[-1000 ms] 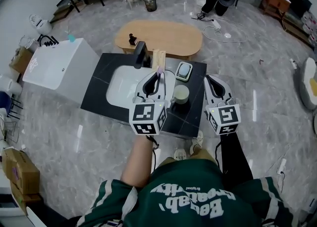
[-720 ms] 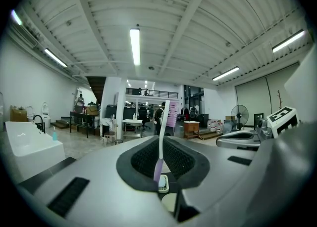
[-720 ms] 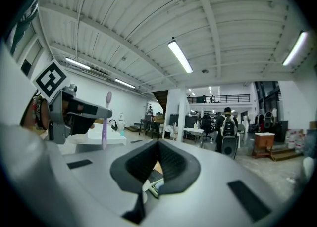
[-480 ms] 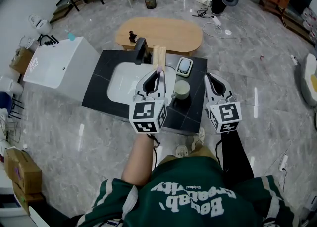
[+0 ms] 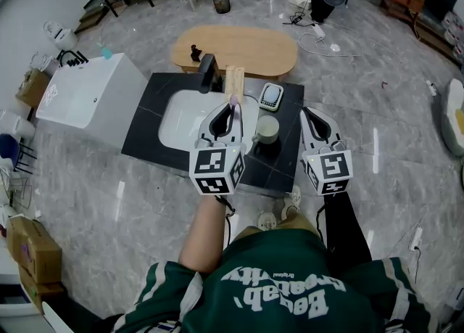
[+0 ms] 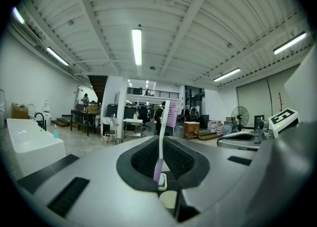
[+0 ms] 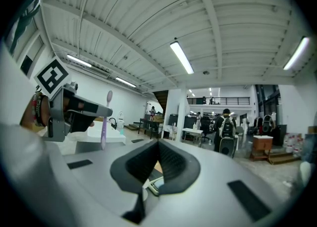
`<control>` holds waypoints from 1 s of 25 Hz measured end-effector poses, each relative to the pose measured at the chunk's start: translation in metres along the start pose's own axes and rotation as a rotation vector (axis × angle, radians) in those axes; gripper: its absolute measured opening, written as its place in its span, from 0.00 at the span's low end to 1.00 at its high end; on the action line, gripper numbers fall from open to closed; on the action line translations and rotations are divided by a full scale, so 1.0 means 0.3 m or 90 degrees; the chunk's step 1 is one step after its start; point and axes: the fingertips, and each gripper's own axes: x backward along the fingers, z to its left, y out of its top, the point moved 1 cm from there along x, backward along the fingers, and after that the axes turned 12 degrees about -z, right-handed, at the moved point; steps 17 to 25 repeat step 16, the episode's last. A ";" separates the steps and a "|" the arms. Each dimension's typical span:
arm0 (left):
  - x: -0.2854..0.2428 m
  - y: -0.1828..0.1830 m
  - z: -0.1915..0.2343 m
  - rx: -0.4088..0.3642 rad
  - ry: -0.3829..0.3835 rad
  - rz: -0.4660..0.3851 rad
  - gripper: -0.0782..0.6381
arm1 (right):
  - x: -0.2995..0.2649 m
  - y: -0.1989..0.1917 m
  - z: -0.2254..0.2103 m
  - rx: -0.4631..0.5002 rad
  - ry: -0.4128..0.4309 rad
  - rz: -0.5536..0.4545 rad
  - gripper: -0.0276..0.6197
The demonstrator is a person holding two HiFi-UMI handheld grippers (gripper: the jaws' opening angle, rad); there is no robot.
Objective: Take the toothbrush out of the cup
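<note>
My left gripper (image 5: pixel 232 107) is shut on a toothbrush (image 5: pixel 233 98) with a white neck, purple handle and pink bristles. In the left gripper view the toothbrush (image 6: pixel 163 122) stands upright between the closed jaws of that gripper (image 6: pixel 161 145). The pale green cup (image 5: pixel 267 130) stands on the black counter (image 5: pixel 286 168), just right of the left gripper and apart from the brush. My right gripper (image 5: pixel 308 114) hovers to the cup's right, jaws together with nothing in them (image 7: pixel 158 145). From the right gripper view the held toothbrush (image 7: pixel 104 127) shows at the left.
A white sink basin (image 5: pixel 177 117) with a black faucet (image 5: pixel 206 74) is set in the counter. A small white device (image 5: pixel 270 97) lies behind the cup. Beyond stand an oval wooden table (image 5: pixel 239 48) and a white tub (image 5: pixel 90 99). A marble floor surrounds the counter.
</note>
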 end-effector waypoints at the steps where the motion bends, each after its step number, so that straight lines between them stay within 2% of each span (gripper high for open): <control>1: 0.003 -0.001 -0.001 0.000 0.000 0.000 0.14 | 0.003 0.002 0.001 0.000 0.000 -0.001 0.05; 25: 0.028 0.017 -0.028 -0.019 -0.004 0.002 0.14 | 0.019 0.017 0.013 -0.012 0.004 -0.014 0.05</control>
